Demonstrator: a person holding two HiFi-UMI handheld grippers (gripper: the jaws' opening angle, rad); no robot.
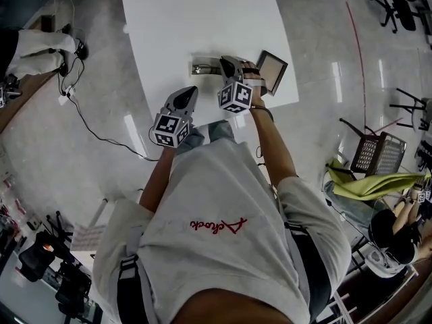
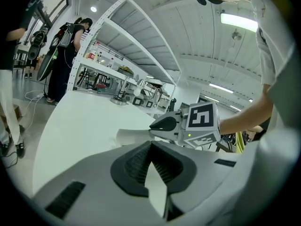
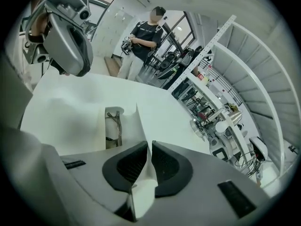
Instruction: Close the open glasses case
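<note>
On the white table [image 1: 175, 19], near its front edge, the glasses case [image 1: 204, 67] lies open with the glasses [image 3: 114, 126] inside. Just right of it sits a dark-framed flat panel [image 1: 273, 71], possibly a tablet. A black cable [image 1: 101, 135] trails over the floor to the left. The right gripper [image 1: 227, 62] reaches over the case from the near side and covers part of it; its jaws pinch the upright white lid [image 3: 140, 124]. The left gripper [image 1: 192, 90] hangs back at the table edge, apart from the case, jaws meeting at their tips on nothing.
</note>
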